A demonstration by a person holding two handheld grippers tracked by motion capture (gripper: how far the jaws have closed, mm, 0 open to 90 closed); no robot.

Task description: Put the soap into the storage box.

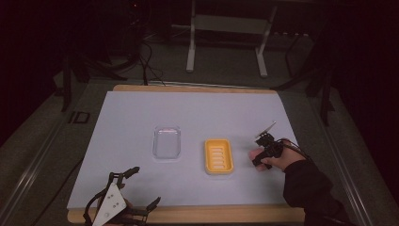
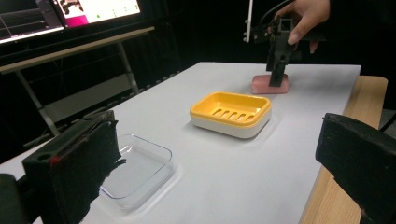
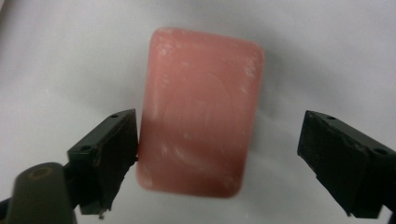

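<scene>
We line up on the pink rectangular bar of soap (image 3: 201, 112), lying flat on the white counter (image 1: 141, 117) at centre frame in the right gripper view.

The right gripper (image 3: 219, 158) straddles it with fingers (image 3: 107, 154) spread wide, one at the bar's long edge, the other clear; nothing gripped. We judge the bar light, stiff, slick and easily dented, best taken across its narrow width at mid-length. At right of the high view it sits beside the yellow slotted plastic soap dish (image 1: 219, 156). The left gripper (image 1: 141, 188), lower left, hangs open and empty.
</scene>
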